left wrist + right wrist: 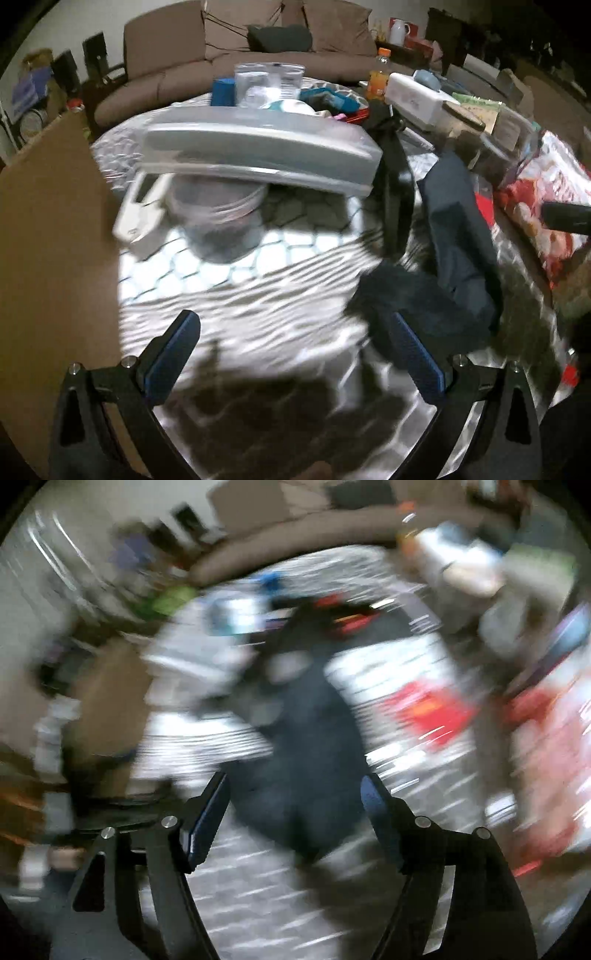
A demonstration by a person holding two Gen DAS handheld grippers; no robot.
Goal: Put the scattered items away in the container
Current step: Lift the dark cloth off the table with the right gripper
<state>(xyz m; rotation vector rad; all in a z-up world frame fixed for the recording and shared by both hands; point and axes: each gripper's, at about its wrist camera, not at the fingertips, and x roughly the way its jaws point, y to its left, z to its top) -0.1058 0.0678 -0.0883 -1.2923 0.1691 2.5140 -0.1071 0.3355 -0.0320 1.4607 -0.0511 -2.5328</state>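
Observation:
A clear plastic container stands at the far side of the table with blue, white and red items in it. In front of it are a round clear jar and a white object. A dark blue cloth lies crumpled to the right, beside a black strap. My left gripper is open above the patterned tablecloth with nothing between its fingers. The right wrist view is badly blurred. There my right gripper is open, and the dark blue cloth reaches in between its fingers without being pinched.
A red snack bag and a white box crowd the right side, with an orange bottle behind. A cardboard sheet covers the left. A brown sofa stands beyond the table.

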